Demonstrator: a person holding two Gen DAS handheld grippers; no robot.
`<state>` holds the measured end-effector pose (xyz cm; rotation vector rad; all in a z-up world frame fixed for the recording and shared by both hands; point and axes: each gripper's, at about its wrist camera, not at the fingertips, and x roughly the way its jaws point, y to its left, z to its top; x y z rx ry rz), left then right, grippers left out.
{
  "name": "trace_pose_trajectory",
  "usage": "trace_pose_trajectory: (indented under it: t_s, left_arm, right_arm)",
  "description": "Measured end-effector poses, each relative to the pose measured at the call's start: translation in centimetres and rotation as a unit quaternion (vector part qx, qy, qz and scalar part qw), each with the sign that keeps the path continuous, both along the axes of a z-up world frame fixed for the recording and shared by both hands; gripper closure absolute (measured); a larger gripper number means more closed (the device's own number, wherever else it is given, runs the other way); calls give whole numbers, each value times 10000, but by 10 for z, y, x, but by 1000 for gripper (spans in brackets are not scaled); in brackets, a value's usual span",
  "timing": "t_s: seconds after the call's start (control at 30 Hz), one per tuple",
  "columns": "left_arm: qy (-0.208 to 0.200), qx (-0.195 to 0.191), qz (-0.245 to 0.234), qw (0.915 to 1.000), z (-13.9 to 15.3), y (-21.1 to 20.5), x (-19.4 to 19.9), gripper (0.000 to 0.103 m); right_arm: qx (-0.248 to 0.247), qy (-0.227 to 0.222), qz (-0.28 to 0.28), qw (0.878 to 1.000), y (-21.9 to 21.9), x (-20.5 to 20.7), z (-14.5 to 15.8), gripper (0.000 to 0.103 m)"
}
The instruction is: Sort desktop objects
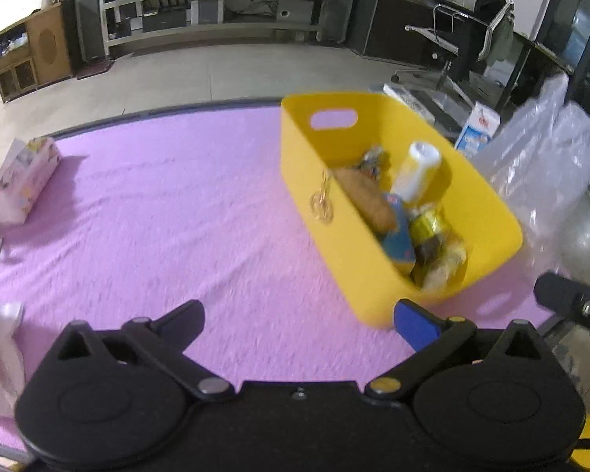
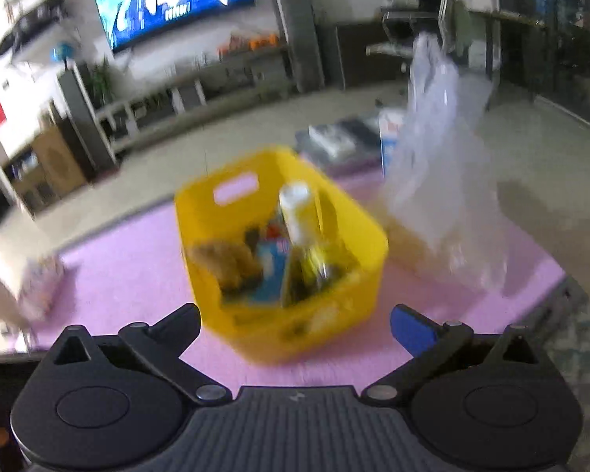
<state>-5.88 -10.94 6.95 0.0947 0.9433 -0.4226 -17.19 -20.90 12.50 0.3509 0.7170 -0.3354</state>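
A yellow bin (image 1: 487, 200) stands on the pink cloth (image 1: 177, 216), right of centre in the left wrist view. It holds a white-capped yellow bottle (image 1: 417, 171), a brown bread-like item (image 1: 367, 200), a blue packet (image 1: 399, 238) and several wrappers. My left gripper (image 1: 299, 322) is open and empty, low over the cloth, with its blue pad (image 1: 415, 324) beside the bin's near corner. The blurred right wrist view shows the same bin (image 2: 367, 244) and bottle (image 2: 297, 210) straight ahead. My right gripper (image 2: 295, 324) is open and empty just short of the bin.
A patterned tissue pack (image 1: 21, 181) lies at the cloth's far left, white paper items (image 1: 0, 354) at the near left edge. A clear plastic bag (image 1: 546, 149) stands right of the bin, boxes (image 1: 478, 129) behind it. Part of the other gripper (image 1: 574, 303) shows at the right.
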Motion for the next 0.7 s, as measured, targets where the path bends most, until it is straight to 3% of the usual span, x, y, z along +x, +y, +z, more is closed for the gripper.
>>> trace_pose_trajectory:
  t_s: [0.1, 0.27, 0.7]
  left_arm:
    - [-23, 271, 13, 9996, -6, 0, -12, 0]
    - [-32, 308, -95, 9995, -5, -1, -29, 0]
    - [-332, 474, -318, 9978, 8, -8, -46, 0]
  right_arm:
    - [-10, 371, -61, 9993, 5, -5, -9, 0]
    - [-190, 717, 56, 9972, 12, -8, -15, 0]
    - [-569, 826, 231, 9947, 25, -19, -4, 0]
